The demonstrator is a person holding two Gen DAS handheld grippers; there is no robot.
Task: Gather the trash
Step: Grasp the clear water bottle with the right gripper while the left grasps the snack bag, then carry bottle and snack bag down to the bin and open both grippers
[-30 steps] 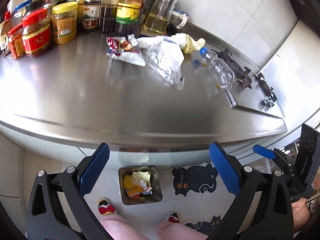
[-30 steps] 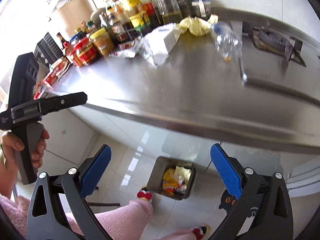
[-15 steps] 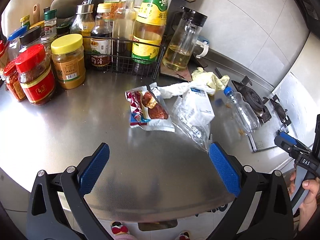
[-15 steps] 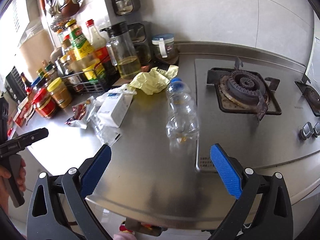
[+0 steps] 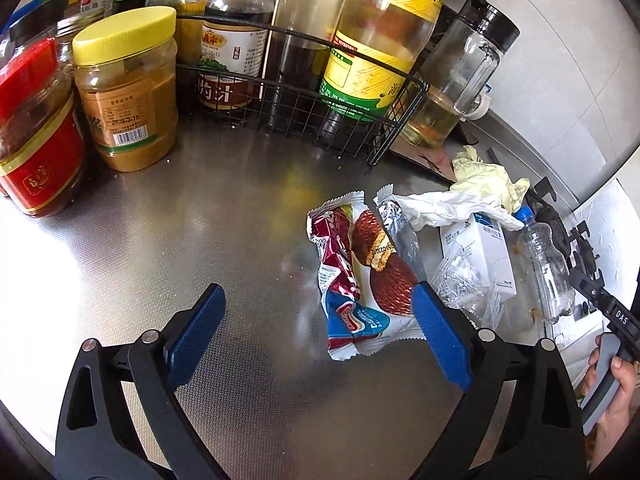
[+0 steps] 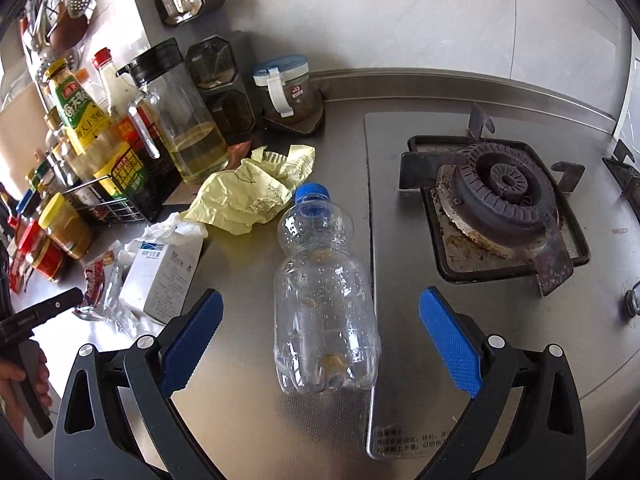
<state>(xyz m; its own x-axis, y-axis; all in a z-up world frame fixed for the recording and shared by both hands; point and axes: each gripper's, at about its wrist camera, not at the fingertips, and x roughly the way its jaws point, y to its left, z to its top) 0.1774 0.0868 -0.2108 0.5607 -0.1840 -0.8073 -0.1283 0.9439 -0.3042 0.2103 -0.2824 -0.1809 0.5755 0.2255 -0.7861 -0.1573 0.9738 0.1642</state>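
The counter point(image 5: 168, 240) is brushed grey steel with a fine woven grain. On it lies a snack wrapper point(image 5: 360, 280) in dark red, white and blue with a brown printed biscuit; at its two o'clock sits a white carton point(image 5: 488, 252) with a blue mark. The bottle point(image 6: 324, 300) is clear with a blue cap, and at its eleven o'clock lies pale yellow crumpled paper point(image 6: 240, 196). A yellow-lidded jar point(image 5: 128, 88) holds tan paste; the jar at its nine o'clock point(image 5: 36, 136) is red with gold bands. The left tongs point(image 5: 316, 344) and right tongs point(image 6: 320, 344) are black with dotted blue pads.
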